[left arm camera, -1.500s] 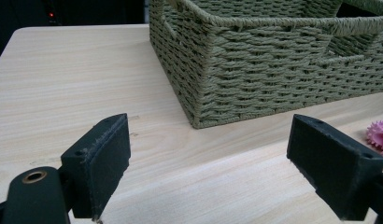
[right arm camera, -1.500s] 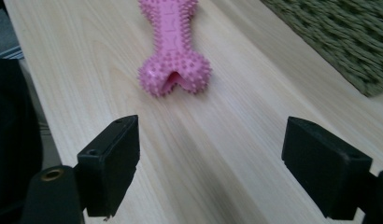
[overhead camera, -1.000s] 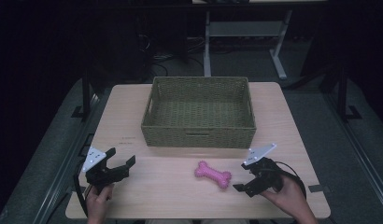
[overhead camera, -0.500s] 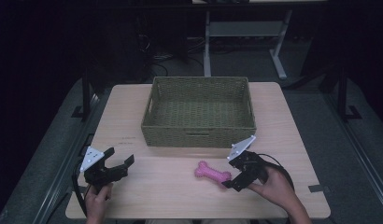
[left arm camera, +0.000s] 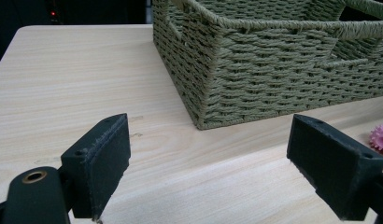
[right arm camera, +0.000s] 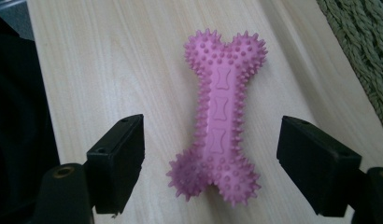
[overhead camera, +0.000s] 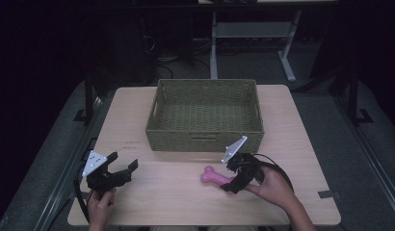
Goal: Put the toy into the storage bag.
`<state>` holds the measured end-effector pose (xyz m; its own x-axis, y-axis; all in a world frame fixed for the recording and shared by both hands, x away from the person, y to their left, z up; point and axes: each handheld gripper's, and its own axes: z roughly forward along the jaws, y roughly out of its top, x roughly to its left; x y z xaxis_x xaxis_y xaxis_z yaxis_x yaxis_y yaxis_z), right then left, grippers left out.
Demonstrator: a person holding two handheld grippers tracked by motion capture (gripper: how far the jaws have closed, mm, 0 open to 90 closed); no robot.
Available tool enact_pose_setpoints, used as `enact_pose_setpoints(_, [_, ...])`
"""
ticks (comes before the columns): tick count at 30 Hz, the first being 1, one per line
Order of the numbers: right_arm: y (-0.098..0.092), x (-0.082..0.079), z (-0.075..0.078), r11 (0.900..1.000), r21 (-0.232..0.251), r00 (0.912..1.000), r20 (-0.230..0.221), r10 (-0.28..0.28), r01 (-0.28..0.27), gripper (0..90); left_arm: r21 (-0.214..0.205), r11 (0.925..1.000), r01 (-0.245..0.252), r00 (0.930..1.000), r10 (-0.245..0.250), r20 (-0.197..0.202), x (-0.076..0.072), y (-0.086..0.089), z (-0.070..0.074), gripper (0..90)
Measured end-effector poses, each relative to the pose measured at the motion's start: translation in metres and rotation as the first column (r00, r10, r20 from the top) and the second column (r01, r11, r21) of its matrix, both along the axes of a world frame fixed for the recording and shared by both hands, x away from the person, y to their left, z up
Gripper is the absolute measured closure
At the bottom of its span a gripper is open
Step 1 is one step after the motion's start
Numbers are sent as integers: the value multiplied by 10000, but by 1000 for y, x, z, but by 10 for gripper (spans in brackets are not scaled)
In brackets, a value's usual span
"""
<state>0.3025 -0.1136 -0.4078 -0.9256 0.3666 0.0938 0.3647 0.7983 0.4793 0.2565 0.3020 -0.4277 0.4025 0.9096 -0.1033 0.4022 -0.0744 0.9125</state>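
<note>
Your right gripper (overhead camera: 232, 176): jaws spread wide, one either side of the pink bone toy (overhead camera: 214, 176), not touching it.
Pink bone toy: flat on the table (overhead camera: 292, 125), near side, just right of centre, in front of the woven basket (overhead camera: 205, 139).
Your left gripper (overhead camera: 122, 169): jaws wide apart, holding nothing, at the near left.
Woven basket: mid-table, nothing visible inside.

Pink spiky bone toy (right arm camera: 220, 120), olive-green woven basket (overhead camera: 205, 115), pale wood-grain table (overhead camera: 162, 192).
</note>
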Motion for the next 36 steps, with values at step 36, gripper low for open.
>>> enact_pose_setpoints(36, [39,17,-27,9829,-1785,9989,-253,405,-444,523,-2,10000,3,10000,-3,-60,1,0,0,130])
